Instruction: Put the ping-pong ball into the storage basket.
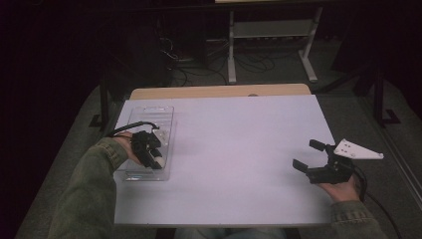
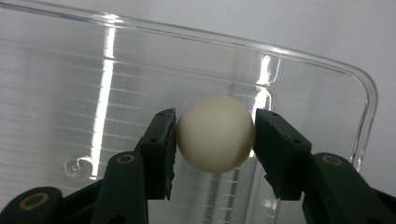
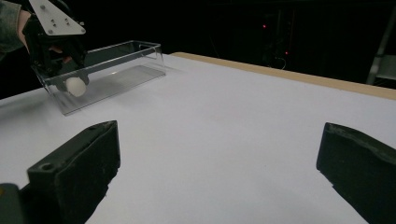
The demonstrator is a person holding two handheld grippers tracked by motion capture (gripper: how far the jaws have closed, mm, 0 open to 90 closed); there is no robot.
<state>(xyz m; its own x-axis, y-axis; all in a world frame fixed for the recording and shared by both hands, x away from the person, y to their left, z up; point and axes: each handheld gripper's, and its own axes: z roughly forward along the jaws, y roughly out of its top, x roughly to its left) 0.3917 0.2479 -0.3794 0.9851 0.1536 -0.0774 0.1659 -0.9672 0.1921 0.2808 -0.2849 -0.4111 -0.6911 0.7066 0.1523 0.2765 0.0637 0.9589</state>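
Gripping a white ball (image 2: 215, 134) inside the clear box (image 2: 322, 70).

Left gripper (image 2: 215, 140) jaws pinched on its sides, low over the box floor, likely for lifting or setting down; smooth, matte, round. Right gripper (image 1: 312, 155) idle, jaws wide apart, well away from the box on the bench (image 1: 234, 149).

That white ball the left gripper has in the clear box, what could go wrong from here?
1. The white ball is smooth and round, pinched between the left gripper jaws only at its sides, so it might squirt out.
2. It sits inside the clear box, near a corner; lifting at an angle could knock the wall and shift the light box.
3. The right gripper is open and far off, so nothing steadies the box.
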